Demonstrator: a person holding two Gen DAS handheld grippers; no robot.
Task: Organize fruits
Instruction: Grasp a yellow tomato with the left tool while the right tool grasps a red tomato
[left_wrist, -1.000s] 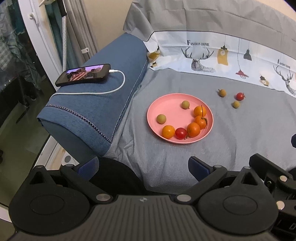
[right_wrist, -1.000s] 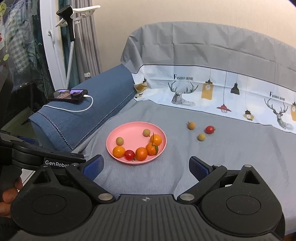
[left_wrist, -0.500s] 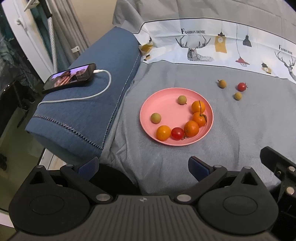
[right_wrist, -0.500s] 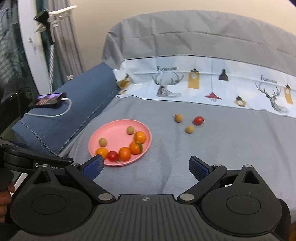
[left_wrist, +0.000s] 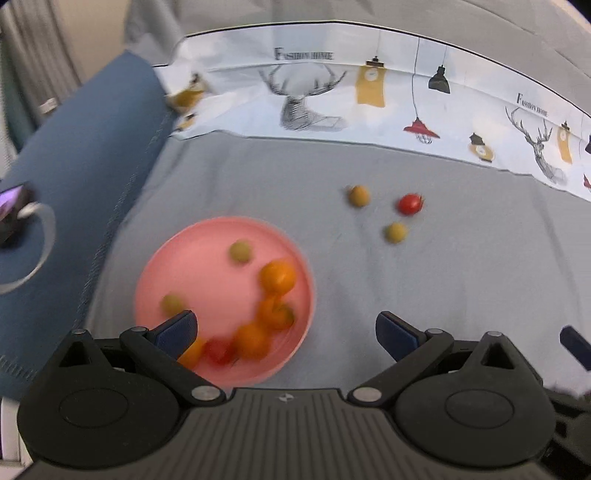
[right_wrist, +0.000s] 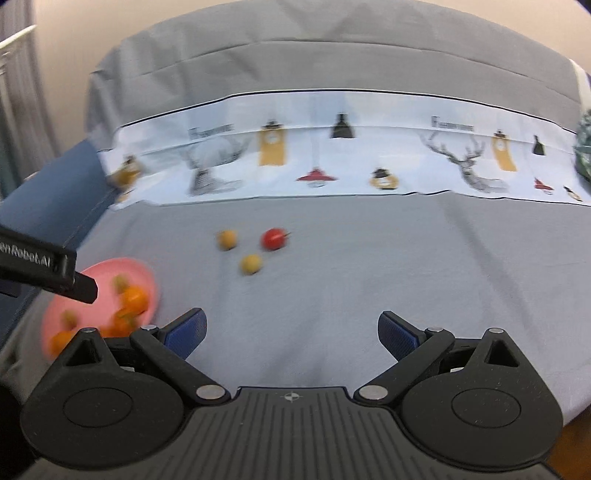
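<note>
**Both claws wide open, three strays not yet plated**

Both grippers are seen spread wide with nothing between the blue pads: the right gripper (right_wrist: 291, 332) is aimed at the loose fruit, the left gripper (left_wrist: 284, 334) is hung over the pink plate (left_wrist: 207, 258).

Three fruits are left on the grey sheet (right_wrist: 406, 277), well apart from the plate, up around 1 o'clock of it in the left wrist view: a red tomato (right_wrist: 273, 239), a tan fruit (right_wrist: 226, 239) at its 9 o'clock, and a yellowish fruit (right_wrist: 251, 264) lower, at about 7 o'clock of the tomato. The plate is already loaded with oranges (left_wrist: 277, 277), small green fruits and another tomato, mostly piled at its 5 o'clock rim.

What could go wrong, guessed from this:
- round fruit on soft bedding can be nudged and rolled off by one pad landing first
- the tomato could be squashed if clamped hard
- neighbours are near enough that one might be knocked during a grab
- the crowded rim pile could be bumped on drop-off, so the bare 10 o'clock side looks safer

Everything is motion-blurred, so finer detail can't be told.
</note>
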